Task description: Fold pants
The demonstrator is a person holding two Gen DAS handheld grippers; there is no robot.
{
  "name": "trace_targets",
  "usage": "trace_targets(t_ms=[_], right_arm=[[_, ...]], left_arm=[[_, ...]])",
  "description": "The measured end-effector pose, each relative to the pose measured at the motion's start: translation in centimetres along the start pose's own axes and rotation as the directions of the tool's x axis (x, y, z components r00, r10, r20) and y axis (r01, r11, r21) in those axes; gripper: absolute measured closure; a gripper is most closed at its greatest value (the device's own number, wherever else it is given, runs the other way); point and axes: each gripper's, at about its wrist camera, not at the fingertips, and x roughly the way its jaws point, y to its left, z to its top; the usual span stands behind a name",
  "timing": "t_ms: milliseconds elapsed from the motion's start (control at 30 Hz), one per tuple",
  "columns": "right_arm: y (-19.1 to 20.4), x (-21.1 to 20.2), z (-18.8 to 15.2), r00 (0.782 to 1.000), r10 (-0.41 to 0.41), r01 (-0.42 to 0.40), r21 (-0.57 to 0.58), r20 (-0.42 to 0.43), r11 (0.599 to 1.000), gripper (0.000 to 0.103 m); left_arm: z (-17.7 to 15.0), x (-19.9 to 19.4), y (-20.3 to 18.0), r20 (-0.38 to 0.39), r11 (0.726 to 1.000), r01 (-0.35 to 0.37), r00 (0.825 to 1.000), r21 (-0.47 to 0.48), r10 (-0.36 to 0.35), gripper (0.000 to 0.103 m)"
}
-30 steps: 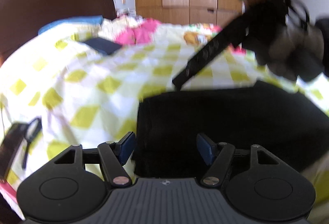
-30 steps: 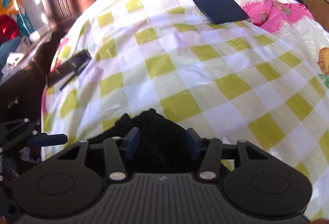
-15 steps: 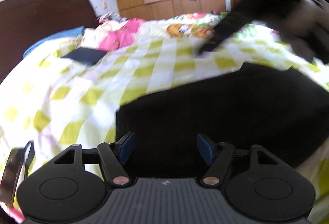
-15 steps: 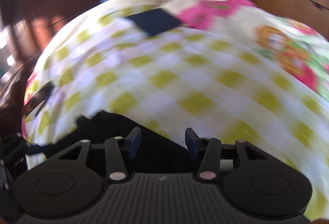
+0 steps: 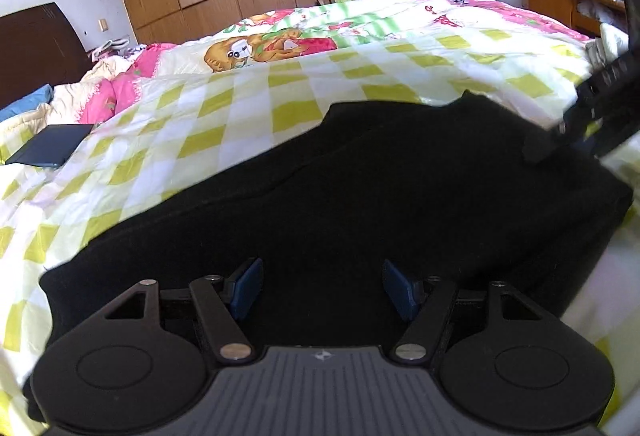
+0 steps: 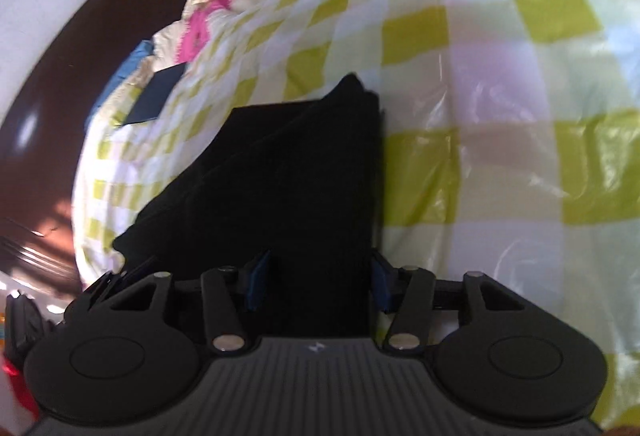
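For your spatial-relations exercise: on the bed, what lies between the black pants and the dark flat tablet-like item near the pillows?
Only bare checked bedspread separates the black pants from the dark flat item; the left wrist view shows it best.

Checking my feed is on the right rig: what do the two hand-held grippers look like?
Both match: the left hand-held gripper and right hand-held gripper have matte black bodies with a ribbed grey centre plate bearing a small white logo, two round black discs, black linkage arms with silver pivot screws, and blue pads on the fingertips. No cables or sleeves show.
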Motion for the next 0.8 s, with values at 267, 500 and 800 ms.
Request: trace_targets(t_ms=[267,500,800], right_arm=[[-2.0,-0.3,0.4,0.973,0.225,-0.228,0.087,0.040,0.970,0.040],[-1.9,-1.7,0.1,0.956,0.283,-0.285,0.021,0.078,0.958,0.033],[0.6,-1.3,1.0,0.927,0.364,-0.364,-0.013,0.094,0.931,0.051]], left_arm=[[1.7,-0.3,-1.2,-0.014,0.992,0.022,1.000,0.123,-0.020,0.024],[1.5,0.1,-0.9,-0.028,0.993,0.034,0.999,0.115,-0.031,0.023],[1.7,-0.9,-0.9,-0.012,0.988,0.034,0.999,0.153,-0.032,0.021]])
